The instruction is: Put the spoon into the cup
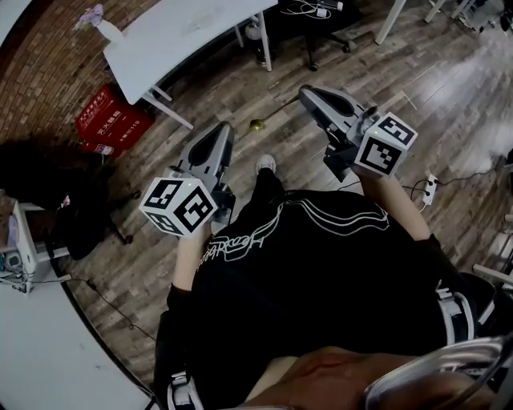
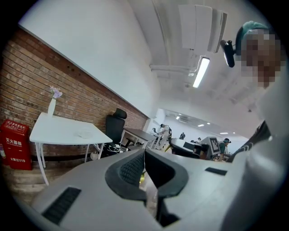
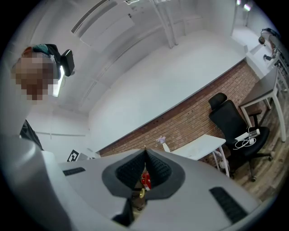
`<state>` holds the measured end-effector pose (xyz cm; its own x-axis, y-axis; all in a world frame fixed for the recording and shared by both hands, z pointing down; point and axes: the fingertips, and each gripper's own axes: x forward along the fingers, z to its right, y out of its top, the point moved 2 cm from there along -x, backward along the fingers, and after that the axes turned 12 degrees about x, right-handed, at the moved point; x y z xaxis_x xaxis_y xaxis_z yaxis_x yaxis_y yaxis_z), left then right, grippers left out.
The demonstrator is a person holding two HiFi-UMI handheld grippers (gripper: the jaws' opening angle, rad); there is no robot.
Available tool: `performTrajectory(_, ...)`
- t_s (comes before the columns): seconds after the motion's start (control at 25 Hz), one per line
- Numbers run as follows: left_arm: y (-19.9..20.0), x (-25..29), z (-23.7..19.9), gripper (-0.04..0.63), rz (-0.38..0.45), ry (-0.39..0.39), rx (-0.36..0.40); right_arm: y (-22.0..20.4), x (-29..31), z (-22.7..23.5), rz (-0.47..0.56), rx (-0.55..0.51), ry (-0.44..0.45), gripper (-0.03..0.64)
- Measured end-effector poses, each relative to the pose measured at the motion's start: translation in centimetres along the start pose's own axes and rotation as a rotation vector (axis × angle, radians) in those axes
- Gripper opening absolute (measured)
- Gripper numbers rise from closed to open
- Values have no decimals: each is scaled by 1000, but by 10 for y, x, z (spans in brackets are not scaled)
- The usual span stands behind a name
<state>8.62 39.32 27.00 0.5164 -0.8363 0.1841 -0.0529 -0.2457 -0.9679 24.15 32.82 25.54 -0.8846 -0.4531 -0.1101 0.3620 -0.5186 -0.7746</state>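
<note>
No spoon and no cup shows in any view. The person stands over a wooden floor with one gripper in each hand, both held out in front of the body. My left gripper (image 1: 222, 130) points forward at the left, its jaws closed tip to tip with nothing between them. My right gripper (image 1: 309, 93) is held higher at the right, jaws likewise together and empty. In the left gripper view the left gripper (image 2: 144, 151) faces a brick wall. In the right gripper view the right gripper (image 3: 145, 150) is tilted up toward the ceiling.
A white table (image 1: 184, 32) stands ahead by the brick wall, with a small vase of flowers (image 1: 96, 20) at its corner. A red box (image 1: 108, 120) sits on the floor at the left. A small gold-coloured object (image 1: 256, 125) lies on the floor. A black chair (image 2: 115, 126) stands beyond the table.
</note>
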Motion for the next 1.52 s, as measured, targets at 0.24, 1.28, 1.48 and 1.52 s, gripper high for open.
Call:
performTrajectory(0.24,-11,23,-31,6,12,-7,-23,-3,21,32,0,4,-22,-2)
performTrajectory(1.28,60,228,-378,6,-65,-29,-132,101,332,241,-42,44,-149,-2)
performTrajectory(1.48,74,262,-416,6,-77,-58,-114,123,367,269,-10,32,-167,0)
performTrajectory(1.52,75,266,-422,6,-80,-61,-112,125,372,273,-6,33,-170,0)
